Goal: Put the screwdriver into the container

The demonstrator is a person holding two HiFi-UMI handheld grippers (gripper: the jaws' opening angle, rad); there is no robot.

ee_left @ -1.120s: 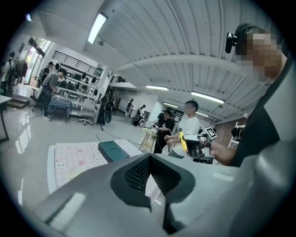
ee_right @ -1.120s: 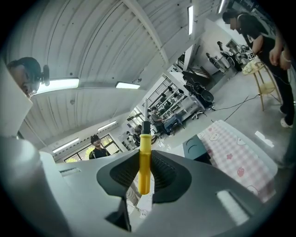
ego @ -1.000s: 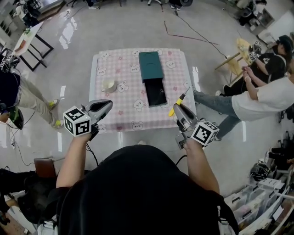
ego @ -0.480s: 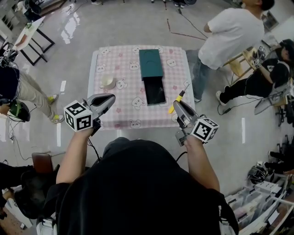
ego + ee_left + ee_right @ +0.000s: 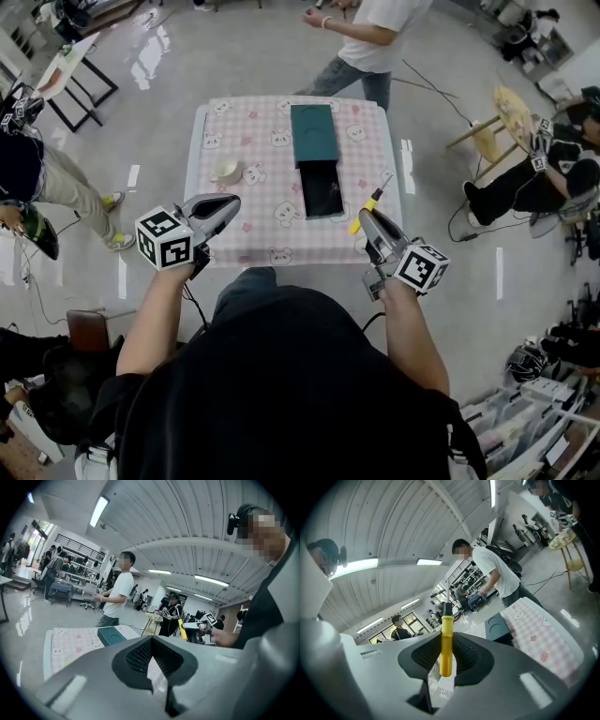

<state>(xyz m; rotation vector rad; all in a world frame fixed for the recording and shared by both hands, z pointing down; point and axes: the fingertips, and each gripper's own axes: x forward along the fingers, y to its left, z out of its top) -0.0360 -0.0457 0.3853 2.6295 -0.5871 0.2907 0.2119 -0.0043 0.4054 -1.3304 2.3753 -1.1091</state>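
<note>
The yellow-handled screwdriver (image 5: 362, 214) (image 5: 446, 641) is clamped in my right gripper (image 5: 368, 223) (image 5: 446, 660), shaft pointing up and forward, over the table's near right edge. The container is a dark teal box (image 5: 312, 134) (image 5: 497, 625) (image 5: 110, 634) with its black drawer (image 5: 322, 190) pulled out toward me, at the middle of the pink checked table (image 5: 272, 230). The screwdriver is to the right of the drawer and apart from it. My left gripper (image 5: 225, 203) (image 5: 152, 656) is shut with nothing in it, over the table's near left edge.
A small cream bowl (image 5: 223, 172) sits left of the container. A person in a white shirt (image 5: 389, 28) stands just behind the table's far edge. Other people are at the left (image 5: 28, 178) and right (image 5: 525, 169) on the floor.
The person in the white shirt has walked from the table's right side round to its far edge. Both grippers have hardly moved; the right still holds the screwdriver.
</note>
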